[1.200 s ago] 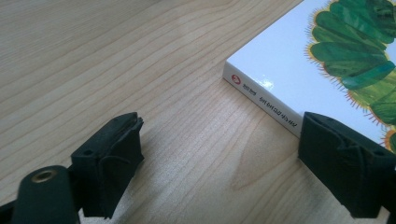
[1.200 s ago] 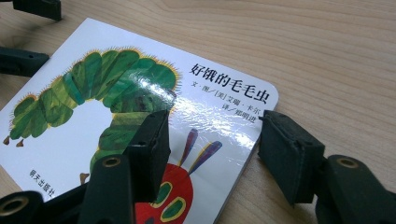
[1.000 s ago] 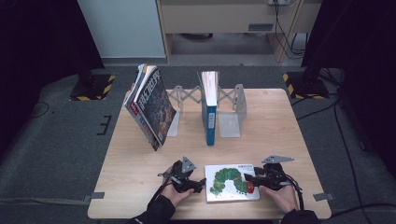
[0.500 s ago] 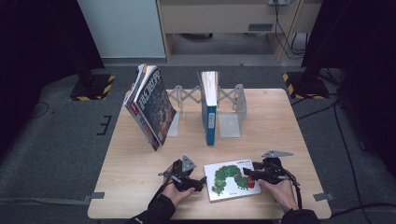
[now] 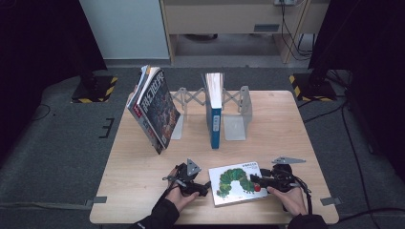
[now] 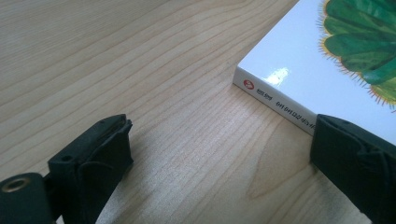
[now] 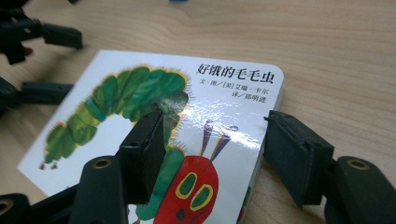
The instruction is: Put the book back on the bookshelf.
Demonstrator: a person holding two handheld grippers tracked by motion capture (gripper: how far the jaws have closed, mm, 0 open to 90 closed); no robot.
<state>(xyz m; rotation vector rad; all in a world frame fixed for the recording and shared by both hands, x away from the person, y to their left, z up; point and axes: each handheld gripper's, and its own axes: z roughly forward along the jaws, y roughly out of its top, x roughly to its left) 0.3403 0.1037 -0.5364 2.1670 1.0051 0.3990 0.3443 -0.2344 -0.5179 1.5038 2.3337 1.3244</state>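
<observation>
We see a white caterpillar book point(image 5: 237, 183) lying flat on the wooden table point(image 5: 286, 129). Our left gripper point(image 5: 195, 187) has just been opening wide beside its spine, holding nothing. Our right gripper point(image 7: 215, 154) has been opening too, one jaw over the cover, one off its edge.

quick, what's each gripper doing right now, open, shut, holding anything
Left gripper: open, jaws just widened, nothing held, beside the caterpillar book.
Right gripper: open, jaws just widened, straddling the book's corner, not gripping.
</observation>
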